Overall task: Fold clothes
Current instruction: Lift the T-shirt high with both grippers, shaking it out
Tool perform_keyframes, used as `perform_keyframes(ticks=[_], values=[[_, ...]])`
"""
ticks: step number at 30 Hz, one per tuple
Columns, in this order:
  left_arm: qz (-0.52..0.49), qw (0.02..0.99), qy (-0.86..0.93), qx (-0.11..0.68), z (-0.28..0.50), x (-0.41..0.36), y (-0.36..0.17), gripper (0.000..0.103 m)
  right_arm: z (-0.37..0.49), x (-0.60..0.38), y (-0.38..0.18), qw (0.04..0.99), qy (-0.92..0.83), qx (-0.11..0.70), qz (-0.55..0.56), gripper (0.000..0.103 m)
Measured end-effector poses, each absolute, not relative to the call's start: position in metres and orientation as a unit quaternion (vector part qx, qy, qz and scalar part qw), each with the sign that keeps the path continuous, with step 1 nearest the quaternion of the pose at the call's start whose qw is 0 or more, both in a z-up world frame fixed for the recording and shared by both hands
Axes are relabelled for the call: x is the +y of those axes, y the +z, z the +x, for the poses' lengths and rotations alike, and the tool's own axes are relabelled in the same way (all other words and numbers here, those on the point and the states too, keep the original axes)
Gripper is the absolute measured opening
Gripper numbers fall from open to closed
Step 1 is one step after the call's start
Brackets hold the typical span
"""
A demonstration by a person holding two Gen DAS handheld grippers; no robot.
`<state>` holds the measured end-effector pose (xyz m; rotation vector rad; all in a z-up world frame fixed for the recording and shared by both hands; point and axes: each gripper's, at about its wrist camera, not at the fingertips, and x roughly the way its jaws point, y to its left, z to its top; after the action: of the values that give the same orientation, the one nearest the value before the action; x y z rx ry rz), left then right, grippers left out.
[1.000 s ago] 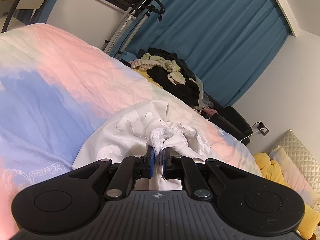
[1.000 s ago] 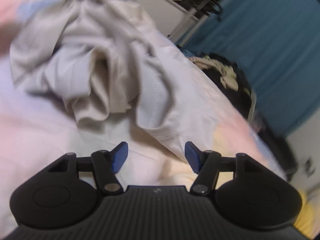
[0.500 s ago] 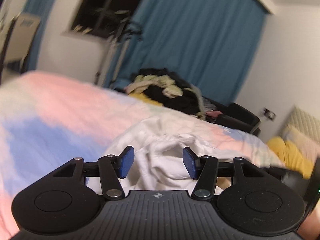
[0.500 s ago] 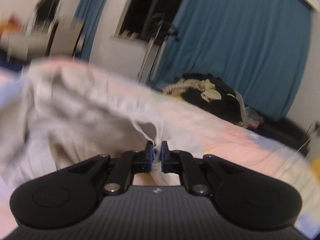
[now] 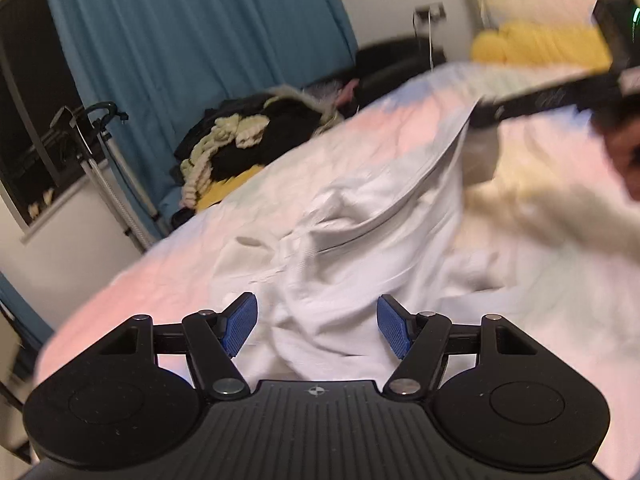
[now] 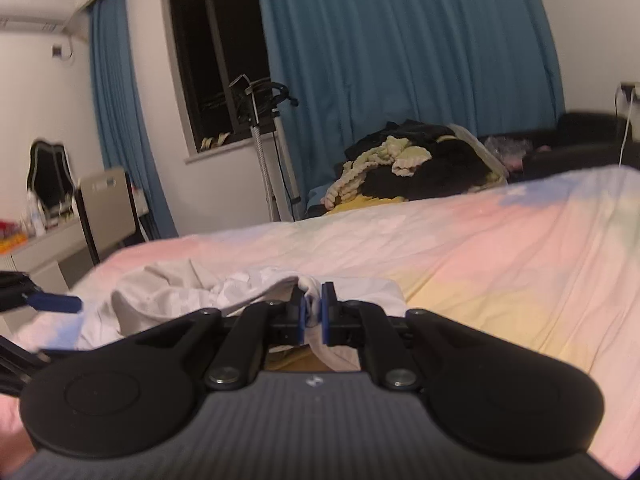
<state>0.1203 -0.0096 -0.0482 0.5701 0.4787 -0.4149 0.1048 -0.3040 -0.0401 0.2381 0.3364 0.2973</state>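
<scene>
Clamped on a bunch of white cloth, my right gripper (image 6: 311,312) pinches the white garment (image 5: 360,248) between its blue pads, hem hanging below the jaws. A second ago this gripper was spread wide and my left one held the cloth; now the roles have swapped. My left gripper (image 5: 316,326) stands spread, pads apart, with crumpled folds lying between and just beyond them, gripping nothing.

The hand-over suggests to me that I am hunting for corners to spread the garment flat before any fold; nothing is folded yet.

In the left view the garment stretches from 6 o'clock up toward 1 o'clock, where my right gripper lifts one edge taut off the pastel bedspread (image 6: 500,248). Farther off, at 10 o'clock in the left view, a pile of dark and pale-green clothes (image 6: 412,164) sits past the bed's far edge, then the blue curtain (image 6: 400,48) and a dark window (image 6: 216,52).

Motion blurs the right side of the left view, so I cannot make out the lifted part's shape, nor which part of the garment I hold. In the right view only one blue pad of my left gripper shows, at 9 o'clock.
</scene>
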Motion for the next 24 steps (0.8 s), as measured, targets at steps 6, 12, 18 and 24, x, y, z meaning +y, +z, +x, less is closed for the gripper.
perform_keyframes(ticks=[6, 12, 18, 24], values=[[0.263, 0.892, -0.244, 0.274, 0.147, -0.007, -0.065, 0.070, 0.113, -0.299, -0.049, 0.960, 0.159, 0.183, 0.141, 0.008], [0.196, 0.906, -0.269, 0.261, 0.151, 0.003, -0.068, 0.058, 0.117, -0.297, -0.054, 0.951, 0.172, 0.205, 0.156, 0.008], [0.119, 0.930, -0.227, 0.264, 0.155, 0.009, -0.075, 0.014, 0.120, -0.292, -0.062, 0.953, 0.164, 0.217, 0.136, 0.008], [0.071, 0.948, -0.187, 0.248, 0.152, 0.017, -0.067, 0.011, 0.125, -0.292, -0.081, 0.950, 0.145, 0.237, 0.144, 0.008]])
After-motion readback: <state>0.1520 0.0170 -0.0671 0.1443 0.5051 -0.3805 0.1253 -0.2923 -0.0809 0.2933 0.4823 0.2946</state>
